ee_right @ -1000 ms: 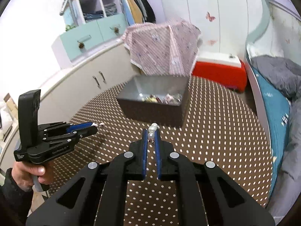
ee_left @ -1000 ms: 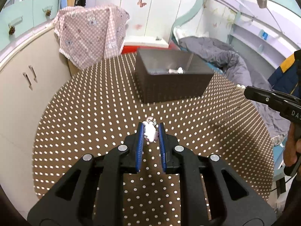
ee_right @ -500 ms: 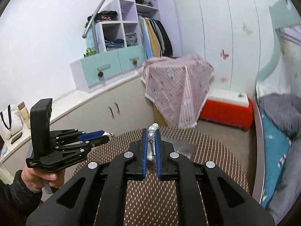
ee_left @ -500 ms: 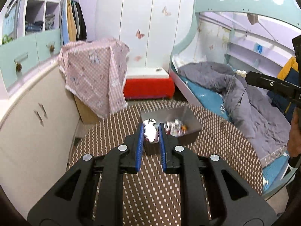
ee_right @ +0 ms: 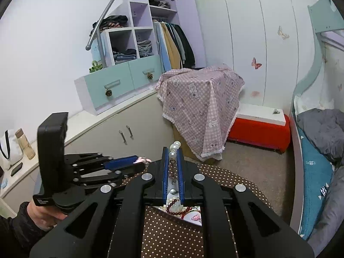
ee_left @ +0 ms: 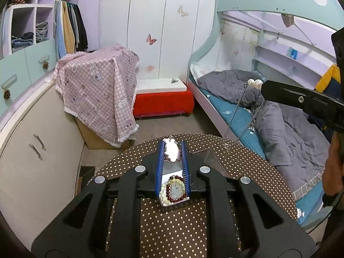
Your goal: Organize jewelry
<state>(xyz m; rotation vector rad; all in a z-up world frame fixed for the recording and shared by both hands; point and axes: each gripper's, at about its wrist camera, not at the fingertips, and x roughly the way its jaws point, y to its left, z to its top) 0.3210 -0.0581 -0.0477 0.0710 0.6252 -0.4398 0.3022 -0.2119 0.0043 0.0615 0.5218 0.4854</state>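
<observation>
Plainly a carry step: the left claw (ee_left: 172,150) is clenched on a pale, smooth bunny charm (ee_left: 171,150), the right claw (ee_right: 172,160) on a glossy pearl-ended chain (ee_right: 173,150), both held above the dotted desk (ee_left: 172,225). Next comes lowering them into the grey box (ee_left: 209,157) of beaded bracelets (ee_left: 174,188) below.

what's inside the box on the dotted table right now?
Inside the box: a dark red bead bracelet, a pale bead bracelet and a pale pendant. The gripper bodies cover the rest of its inside.
</observation>
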